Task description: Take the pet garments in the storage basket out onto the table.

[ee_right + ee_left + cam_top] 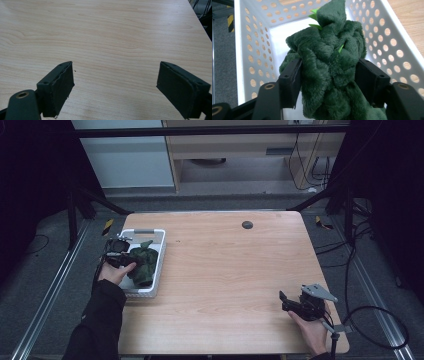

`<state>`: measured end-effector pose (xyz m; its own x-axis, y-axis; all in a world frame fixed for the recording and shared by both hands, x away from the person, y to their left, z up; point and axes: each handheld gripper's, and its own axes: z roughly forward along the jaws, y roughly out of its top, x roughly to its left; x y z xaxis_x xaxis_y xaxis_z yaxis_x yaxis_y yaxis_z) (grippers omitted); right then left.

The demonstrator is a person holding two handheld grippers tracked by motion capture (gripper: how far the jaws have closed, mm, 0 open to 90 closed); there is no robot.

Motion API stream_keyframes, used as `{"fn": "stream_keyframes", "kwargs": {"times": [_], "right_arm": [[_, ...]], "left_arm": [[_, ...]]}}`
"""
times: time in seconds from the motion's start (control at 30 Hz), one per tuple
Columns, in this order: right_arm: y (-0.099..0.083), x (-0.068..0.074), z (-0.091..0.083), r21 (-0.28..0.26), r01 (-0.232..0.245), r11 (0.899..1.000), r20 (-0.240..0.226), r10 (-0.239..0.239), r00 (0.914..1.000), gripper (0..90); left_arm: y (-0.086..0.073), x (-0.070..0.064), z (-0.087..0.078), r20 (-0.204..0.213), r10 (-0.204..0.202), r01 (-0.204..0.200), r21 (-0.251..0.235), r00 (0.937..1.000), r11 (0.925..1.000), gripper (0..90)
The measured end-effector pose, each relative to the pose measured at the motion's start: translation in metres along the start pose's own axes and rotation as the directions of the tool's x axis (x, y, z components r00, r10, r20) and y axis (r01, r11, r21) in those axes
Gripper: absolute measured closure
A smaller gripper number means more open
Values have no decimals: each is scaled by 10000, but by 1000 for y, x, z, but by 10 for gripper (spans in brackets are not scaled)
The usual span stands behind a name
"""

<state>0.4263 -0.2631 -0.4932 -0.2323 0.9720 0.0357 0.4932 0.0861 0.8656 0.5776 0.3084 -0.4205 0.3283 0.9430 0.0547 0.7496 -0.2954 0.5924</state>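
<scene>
Green plush filled the left gripper view: a dark green soft toy (329, 72) with a few bright green leaf-like tabs near its top, pinched at its middle between the two black jaws of the left gripper (328, 80); the jaws pressed into the pile on both sides, so that tool was clenched on the toy. From the high view the toy (142, 265) sat in or just over the white perforated basket (159, 265) at the left edge of the wooden table (235, 270), with the left gripper (131, 265) coming at it from the near-left side. Whether the toy rested on the basket floor or hung just clear of it could not be told; its lower part was cut off at the bottom of the left gripper view, and the hand covered part of it from above. What sort of toy it was stayed hard to make out; the crumpled plush gave no clear shape.

Over at the near right, the right gripper (286, 301) lay low over bare wood, well apart from the basket; its jaws stood wide and released, with nothing between them (115, 85).

As a judgement, the grasp looked done and secure; left to do was either letting go into the basket or lifting the toy out, and the pictures did not settle which.
</scene>
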Motion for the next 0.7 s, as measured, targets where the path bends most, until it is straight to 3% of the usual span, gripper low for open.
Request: {"fn": "stream_keyframes", "kwargs": {"times": [0.27,0.57,0.7], "right_arm": [[0,1,0,28,25,10000,-58,-24,10000,139],[0,1,1,55,55,10000,-55,-55,10000,139],[0,1,1,79,38,10000,-59,-37,10000,139]], "left_arm": [[-1,0,3,-77,60,-58,296,10000,9995,480],[-1,4,5,-149,-236,246,753,9996,9969,634],[0,3,6,-200,-158,174,845,9997,9963,680]]}}
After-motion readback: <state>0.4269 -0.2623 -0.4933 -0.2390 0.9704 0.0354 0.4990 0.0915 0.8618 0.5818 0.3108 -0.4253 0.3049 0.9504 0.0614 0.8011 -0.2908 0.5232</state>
